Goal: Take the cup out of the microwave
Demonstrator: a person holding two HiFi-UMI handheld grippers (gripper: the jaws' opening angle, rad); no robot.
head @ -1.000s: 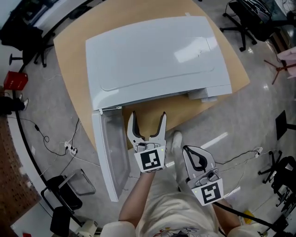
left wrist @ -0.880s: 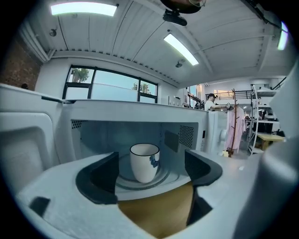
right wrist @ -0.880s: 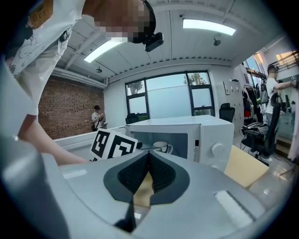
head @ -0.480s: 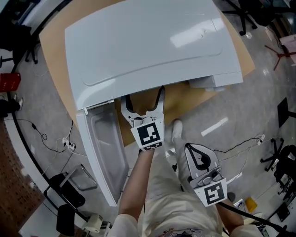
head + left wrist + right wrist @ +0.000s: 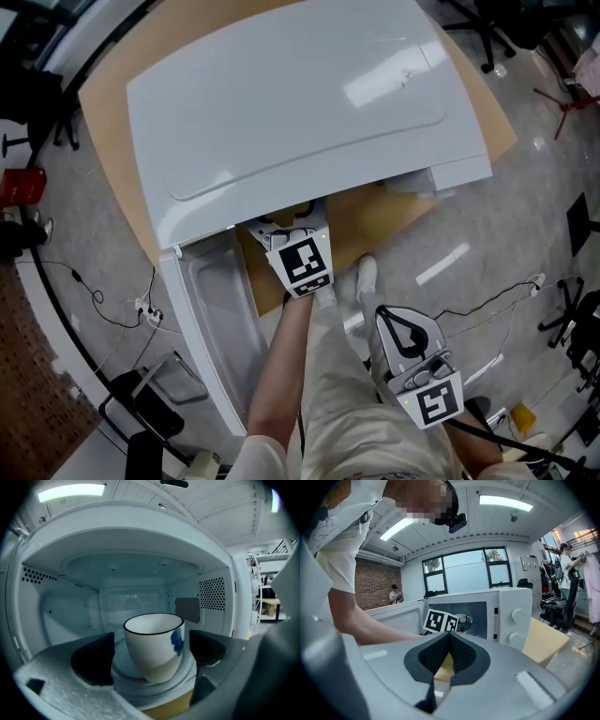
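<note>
A white cup [image 5: 154,644] with a dark rim and a blue mark stands upright on the glass turntable [image 5: 154,682] inside the white microwave [image 5: 300,103], whose door [image 5: 211,319] hangs open to the left. My left gripper [image 5: 150,657] is open, with one dark pad on each side of the cup and a gap to both. In the head view its jaws reach under the microwave's top, and only the marker cube [image 5: 305,265] shows fully. My right gripper [image 5: 405,326] hangs shut and empty lower right, away from the microwave. The right gripper view shows its jaws [image 5: 449,637] shut, with the cup [image 5: 463,618] small behind them.
The microwave sits on a tan wooden table [image 5: 375,211]. The person's shoe [image 5: 366,277] stands on the grey floor below the table's edge. Cables [image 5: 103,291] and black chair bases [image 5: 141,403] lie at the left. Office chairs [image 5: 487,28] stand at the top right.
My left gripper has gone forward into the microwave's opening, so its jaws have slipped under the top in the head view. The right gripper has stayed shut at lower right.
</note>
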